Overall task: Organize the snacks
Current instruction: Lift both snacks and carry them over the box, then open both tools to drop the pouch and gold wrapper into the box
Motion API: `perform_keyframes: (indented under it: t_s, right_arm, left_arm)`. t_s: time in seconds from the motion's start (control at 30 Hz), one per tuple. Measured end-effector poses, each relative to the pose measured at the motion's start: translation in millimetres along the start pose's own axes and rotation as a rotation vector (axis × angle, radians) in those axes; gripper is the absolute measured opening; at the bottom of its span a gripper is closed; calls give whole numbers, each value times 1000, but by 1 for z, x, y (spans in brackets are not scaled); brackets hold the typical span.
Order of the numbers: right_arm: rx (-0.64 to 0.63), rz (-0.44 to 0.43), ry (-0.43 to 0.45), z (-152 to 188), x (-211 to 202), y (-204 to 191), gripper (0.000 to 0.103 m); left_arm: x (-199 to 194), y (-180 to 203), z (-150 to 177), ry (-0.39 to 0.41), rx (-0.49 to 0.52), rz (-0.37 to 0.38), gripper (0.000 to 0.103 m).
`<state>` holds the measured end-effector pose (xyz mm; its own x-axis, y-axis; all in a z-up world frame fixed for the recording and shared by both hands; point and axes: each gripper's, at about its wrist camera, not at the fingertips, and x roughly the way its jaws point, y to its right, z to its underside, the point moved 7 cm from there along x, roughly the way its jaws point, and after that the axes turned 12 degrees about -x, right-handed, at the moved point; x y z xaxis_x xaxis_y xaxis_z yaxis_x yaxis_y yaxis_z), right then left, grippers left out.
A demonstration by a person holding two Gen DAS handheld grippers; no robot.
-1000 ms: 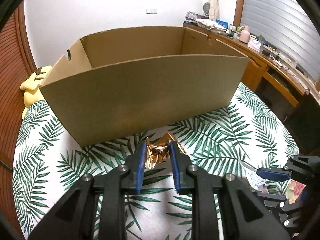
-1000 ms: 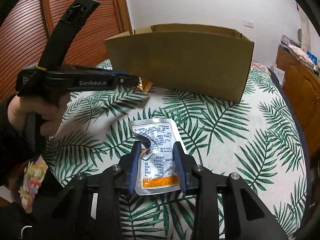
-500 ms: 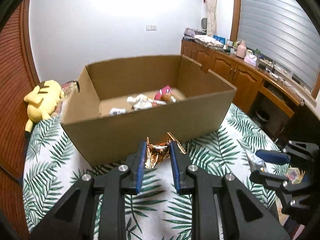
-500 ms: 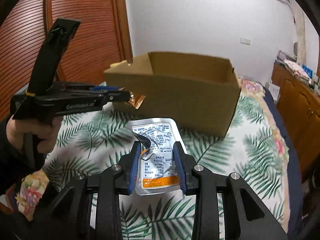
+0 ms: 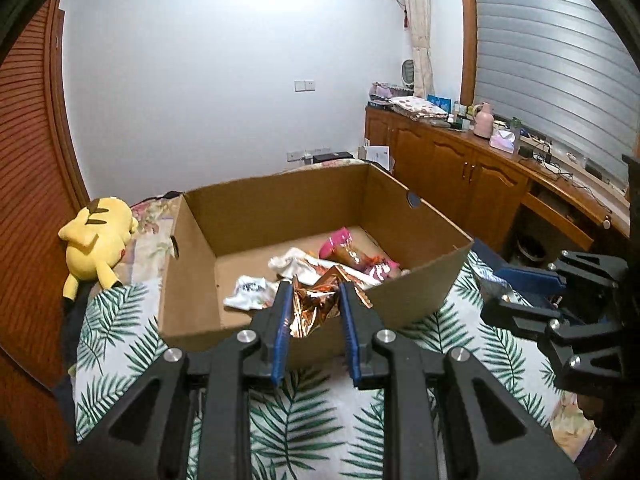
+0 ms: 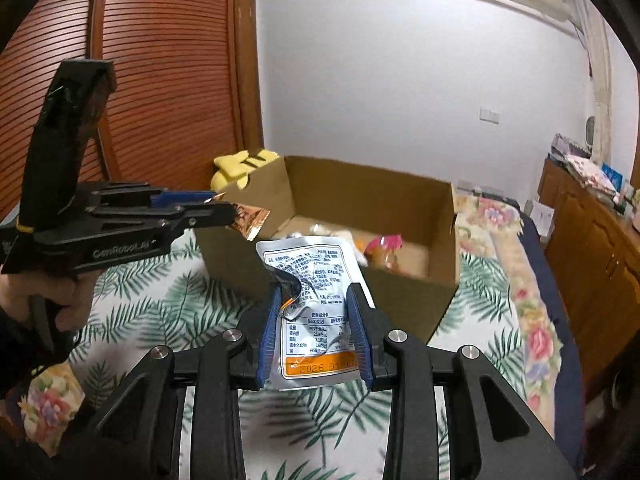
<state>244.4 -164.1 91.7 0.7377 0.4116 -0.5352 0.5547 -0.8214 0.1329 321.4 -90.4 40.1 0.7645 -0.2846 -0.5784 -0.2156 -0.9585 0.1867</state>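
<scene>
Nearest in the left wrist view, the left gripper [image 5: 314, 300] has its jaws clenched on a crumpled copper-gold foil wrapper [image 5: 314, 306], which hangs above the near wall of the open cardboard box [image 5: 400, 304]. In the right wrist view, the right gripper [image 6: 314, 304] has its jaws clamped on the lower part of a silver snack pouch [image 6: 310, 280] with printed text and an orange date strip; the pouch stands up between the blue pads, its top edge dented. Both grippers tilt downward toward the box from above the palm-leaf bedspread [image 5: 312, 416].

The right wrist view shows the left gripper side-on at the left, the foil sticking out of its tip just over the box's near corner. A person's hand [image 6: 48, 292] grips its handle from below, and a dark sleeve runs toward the lower edge.

Inside the box lie a pink packet [image 5: 346, 250], a white wrapper [image 5: 250, 294] and other light-coloured snack packs on the bottom. The near wall partly hides them.

Beyond the box, a yellow plush toy [image 5: 98, 240] lies on the bed to the left. Wooden cabinets [image 5: 460, 176] with clutter on top run along the right wall. A louvred wooden door [image 6: 160, 80] closes the left side.
</scene>
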Motion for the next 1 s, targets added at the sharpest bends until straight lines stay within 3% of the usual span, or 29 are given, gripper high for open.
perform_keyframes:
  t_s: [0.33, 0.6, 0.83, 1.0]
  right_arm:
    - [-19, -10, 9, -42, 40, 22, 32]
    - [-25, 1, -55, -46, 95, 36, 32]
    - [-7, -1, -87, -44, 118, 43, 33]
    - [-4, 10, -109, -35, 124, 39, 40]
  left_arm:
    - [41, -26, -31, 6, -53, -43, 21]
    - [78, -49, -27, -40, -110, -65, 22]
    - [91, -55, -20, -60, -119, -74, 23]
    - [92, -52, -19, -67, -122, -83, 37]
